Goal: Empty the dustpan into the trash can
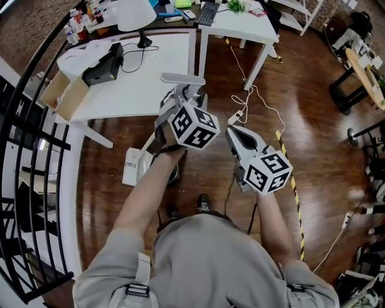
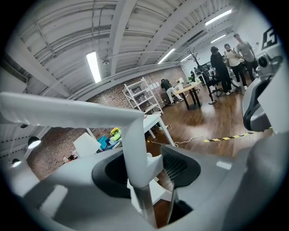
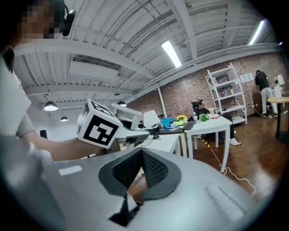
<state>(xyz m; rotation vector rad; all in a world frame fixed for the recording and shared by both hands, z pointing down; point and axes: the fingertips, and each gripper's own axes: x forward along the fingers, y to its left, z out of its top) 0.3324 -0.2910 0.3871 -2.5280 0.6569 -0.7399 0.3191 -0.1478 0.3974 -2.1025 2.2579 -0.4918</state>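
Left gripper (image 2: 152,168) – jaws part-open, clamped on the dustpan's handle (image 2: 135,135); the dustpan (image 1: 133,166) is down by the floor (image 1: 313,120), beside the desk (image 1: 129,84); right gripper (image 3: 137,158) – closed, empty.

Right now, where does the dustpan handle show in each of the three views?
Head view: dustpan handle upper centre, above the left gripper.
Left gripper view: centre, clamped between the jaws.
Right gripper view: left of centre, behind the marker cube.
Shared landmark: the white lamp.
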